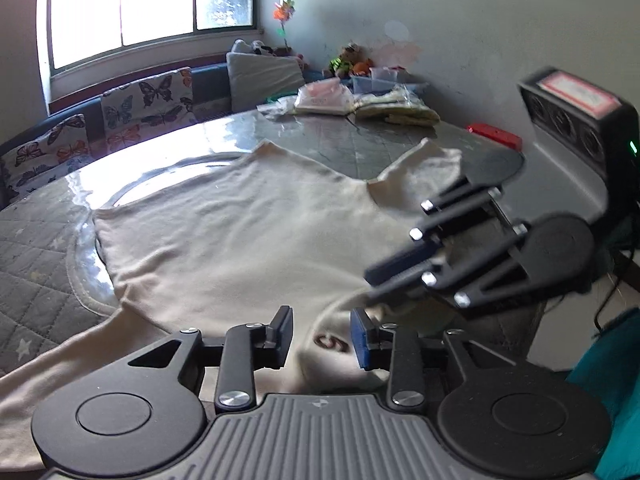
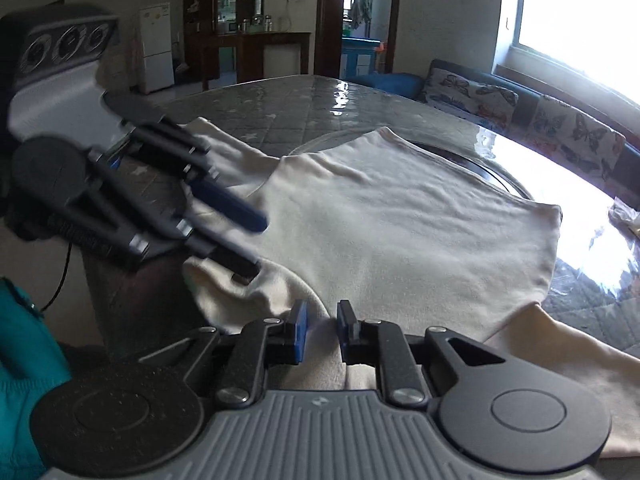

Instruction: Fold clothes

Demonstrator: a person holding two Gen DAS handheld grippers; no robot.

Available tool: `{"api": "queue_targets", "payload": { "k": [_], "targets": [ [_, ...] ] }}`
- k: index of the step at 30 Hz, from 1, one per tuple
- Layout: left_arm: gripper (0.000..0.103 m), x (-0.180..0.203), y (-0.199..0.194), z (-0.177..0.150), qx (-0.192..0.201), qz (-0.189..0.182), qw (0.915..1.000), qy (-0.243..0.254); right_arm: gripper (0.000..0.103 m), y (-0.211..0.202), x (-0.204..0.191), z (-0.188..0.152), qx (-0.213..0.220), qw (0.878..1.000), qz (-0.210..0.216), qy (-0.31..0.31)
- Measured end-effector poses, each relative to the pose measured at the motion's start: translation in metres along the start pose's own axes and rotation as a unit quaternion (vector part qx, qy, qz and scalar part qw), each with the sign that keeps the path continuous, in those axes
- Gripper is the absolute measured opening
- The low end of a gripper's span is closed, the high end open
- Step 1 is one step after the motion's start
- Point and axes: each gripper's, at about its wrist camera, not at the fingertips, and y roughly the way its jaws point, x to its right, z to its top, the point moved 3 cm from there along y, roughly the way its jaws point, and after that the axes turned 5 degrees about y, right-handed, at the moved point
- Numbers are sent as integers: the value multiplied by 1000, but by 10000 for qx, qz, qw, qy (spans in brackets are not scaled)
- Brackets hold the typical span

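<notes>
A cream shirt (image 1: pixel 240 224) lies spread flat over the middle of the table (image 1: pixel 48 248), one sleeve trailing off toward 7 o'clock in the left wrist view and a small dark red mark near its closest fold. The left tool (image 1: pixel 320 336) hangs just over that fold with its jaws apart, gripping nothing. The right tool (image 2: pixel 322 330) has its jaws drawn close on a ridge of the shirt's cloth at the near edge.

The table is round, covered with grey quilted, star-printed cloth under a glossy clear sheet that glares in the daylight. At 1 o'clock on it lie plastic bags (image 1: pixel 320 98) and a red object (image 1: pixel 496 136). Beyond, a bench with butterfly cushions (image 1: pixel 148 100) runs beneath a bright window (image 1: pixel 152 4). In the right wrist view a white fridge (image 2: pixel 156 48) and dark wooden shelving (image 2: pixel 240 0) stand at 11 o'clock.
</notes>
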Motion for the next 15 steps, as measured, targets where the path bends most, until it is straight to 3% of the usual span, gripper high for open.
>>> {"api": "queue_targets", "payload": {
  "k": [5,6,9,11,13,15],
  "targets": [
    [47,-7,18,13,96,192,9993,-317,16,-4,1,0,-24,9999,48,114],
    [49,-8,24,13,58,224,9991,-367,19,-5,4,1,-32,9997,97,220],
    [52,-11,36,7,-125,300,9981,-532,42,-11,16,6,47,9984,121,546],
    [58,-14,38,2,-171,335,9973,-629,43,-14,29,10,150,9972,15,733],
    [64,-16,34,-2,-162,387,9968,-674,53,-15,44,14,265,9953,-164,918],
    [67,-21,31,-1,-117,433,9961,-761,56,-11,58,17,353,9936,-378,1002]
  ]
}}
